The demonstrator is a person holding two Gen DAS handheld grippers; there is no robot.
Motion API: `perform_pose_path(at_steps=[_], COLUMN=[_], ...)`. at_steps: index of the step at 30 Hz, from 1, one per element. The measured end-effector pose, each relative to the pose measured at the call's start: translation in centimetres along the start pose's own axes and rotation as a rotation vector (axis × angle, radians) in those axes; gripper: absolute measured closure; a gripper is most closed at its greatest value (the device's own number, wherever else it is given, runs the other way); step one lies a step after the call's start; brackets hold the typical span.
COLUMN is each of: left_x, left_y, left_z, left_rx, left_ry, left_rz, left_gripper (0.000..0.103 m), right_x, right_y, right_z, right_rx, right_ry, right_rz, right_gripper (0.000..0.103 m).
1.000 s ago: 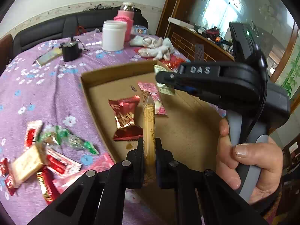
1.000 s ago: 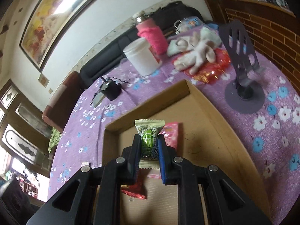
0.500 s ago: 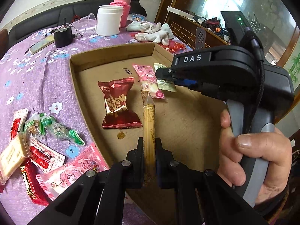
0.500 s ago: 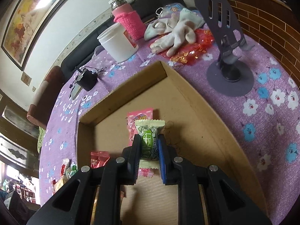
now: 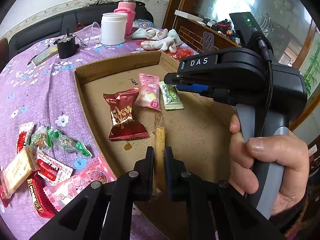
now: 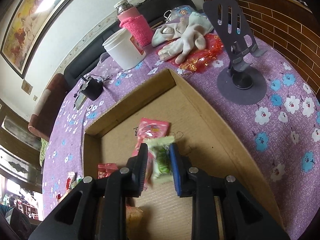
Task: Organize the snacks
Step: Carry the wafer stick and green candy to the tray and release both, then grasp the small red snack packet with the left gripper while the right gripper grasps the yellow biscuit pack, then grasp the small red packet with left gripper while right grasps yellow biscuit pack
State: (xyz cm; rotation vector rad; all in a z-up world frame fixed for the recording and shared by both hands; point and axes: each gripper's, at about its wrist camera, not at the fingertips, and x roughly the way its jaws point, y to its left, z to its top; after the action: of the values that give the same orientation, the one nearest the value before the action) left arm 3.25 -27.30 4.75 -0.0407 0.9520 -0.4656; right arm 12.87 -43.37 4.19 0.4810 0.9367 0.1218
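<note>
A cardboard tray (image 5: pixel 120 64) lies on the purple flowered cloth. My left gripper (image 5: pixel 159 154) is shut on a tan stick snack (image 5: pixel 160 140), held over the tray's near part. A red snack (image 5: pixel 123 116), a pink snack (image 5: pixel 149 94) and a green snack (image 5: pixel 171 96) lie in the tray. The right gripper (image 5: pixel 170 79) hangs just above the green one, held by a hand. In the right wrist view its jaws (image 6: pixel 159 150) are opening. The green snack (image 6: pixel 162 158) shows blurred between them, free of the pads, beside the pink snack (image 6: pixel 152 128).
Several loose snacks (image 5: pixel 40 160) are scattered on the cloth left of the tray. Behind the tray stand a white jar (image 5: pixel 113 29), a pink bottle (image 5: pixel 126 10), a black device (image 5: pixel 67 47) and white gloves (image 5: pixel 160 40). A phone stand (image 6: pixel 238 60) rises right of the tray.
The right jaws have parted and let go of the green snack, which now lies in the tray next to the pink one. The left gripper still holds the stick.
</note>
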Motion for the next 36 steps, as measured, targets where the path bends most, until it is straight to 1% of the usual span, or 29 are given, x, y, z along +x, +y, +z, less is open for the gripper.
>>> perform_pose_path(at_steps=[4,6,13,14,16,17,18,22,26,27,29,31,32,36], left_x=[-1.1,-2.0,-5.3,-6.0,-7.0,-7.5,-8.1,-10.6,-12.4,-12.6,-12.5,-12.1,-11.5,-9.4], left_y=[0.2,0.7,3.8,4.5,6.2,7.1,8.3,12.9,17.2,18.5,20.8,23.1,24.4,26.9], left_z=[0.0,-0.1,-0.4,-0.6,-0.9,-1.1,-1.4,-2.3,-3.2,-3.4,-3.7,-4.0,-4.0,-4.4], left_rx=[-0.004,-0.006,-0.033,-0.038,-0.055,-0.071,-0.089,-0.152,-0.199,-0.208,-0.224,-0.264,-0.287,-0.361], left_ry=[-0.011,-0.026,-0.067,-0.081,-0.096,-0.102,-0.108,-0.141,-0.156,-0.149,-0.110,-0.096,-0.081,-0.034], left_rz=[-0.004,-0.004,0.015,0.030,0.053,0.062,0.071,0.126,0.192,0.209,0.210,0.249,0.255,0.206], left_gripper=[0.094,0.094,0.094,0.093,0.085,0.079,0.077,0.077,0.077,0.077,0.075,0.075,0.075,0.075], right_x=[-0.6,-0.9,-1.9,-2.1,-2.1,-2.0,-1.9,-1.6,-1.3,-1.3,-1.2,-1.0,-0.8,-0.4], right_y=[0.3,0.7,3.7,4.4,5.5,6.2,7.0,9.6,11.9,12.4,13.1,13.5,13.6,13.2], right_z=[0.1,0.0,-0.8,-1.1,-1.5,-1.8,-2.3,-3.9,-5.6,-5.9,-6.6,-6.9,-6.9,-6.7], right_rx=[-0.009,-0.020,-0.134,-0.160,-0.201,-0.223,-0.250,-0.341,-0.400,-0.414,-0.443,-0.457,-0.459,-0.448], right_ry=[-0.023,-0.038,-0.084,-0.091,-0.090,-0.085,-0.073,-0.026,0.030,0.037,0.042,0.047,0.053,0.056], right_rz=[0.006,0.029,0.081,0.093,0.114,0.126,0.144,0.213,0.296,0.304,0.299,0.291,0.290,0.276], right_gripper=[0.081,0.081,0.080,0.080,0.076,0.076,0.076,0.076,0.076,0.076,0.075,0.073,0.073,0.073])
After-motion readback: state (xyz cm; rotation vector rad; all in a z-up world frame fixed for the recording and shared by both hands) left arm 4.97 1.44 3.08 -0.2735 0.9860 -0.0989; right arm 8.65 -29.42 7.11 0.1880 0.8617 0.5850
